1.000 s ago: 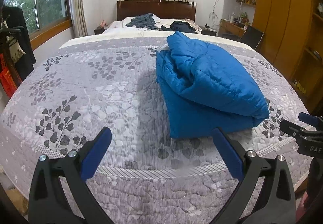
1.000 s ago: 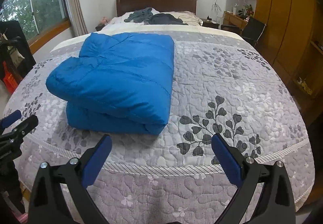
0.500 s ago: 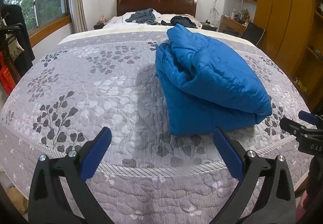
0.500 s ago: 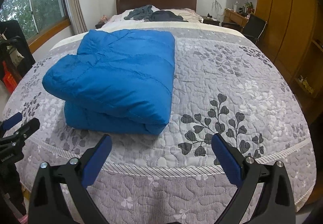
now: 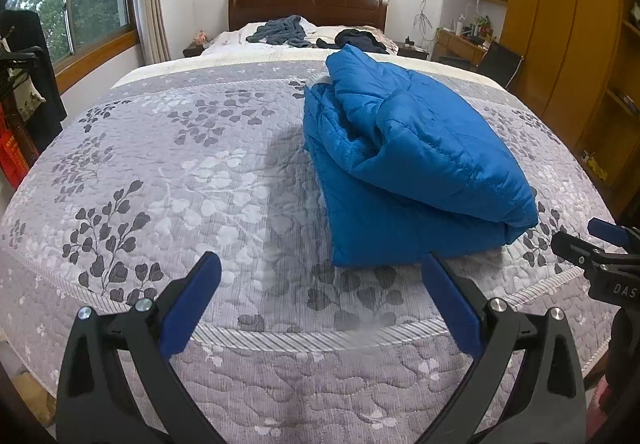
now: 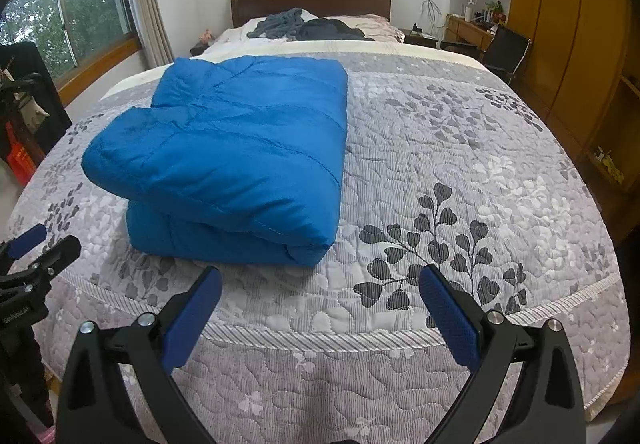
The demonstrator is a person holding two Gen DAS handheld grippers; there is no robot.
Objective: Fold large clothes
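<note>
Partly cut off at each frame edge, the left gripper (image 5: 320,276) and right gripper (image 6: 320,290) hang spread and empty over the bed (image 5: 160,172). Folded blue jacket (image 6: 236,156) lies near its foot edge. Left view alone shows lettering "DAS" on the other tool.

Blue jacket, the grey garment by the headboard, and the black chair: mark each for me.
blue jacket (image 6: 240,148): right wrist view, middle of its folded top layer.
grey garment (image 6: 280,22): right wrist view, middle of the crumpled heap.
black chair (image 6: 506,50): right wrist view, on its backrest.
</note>
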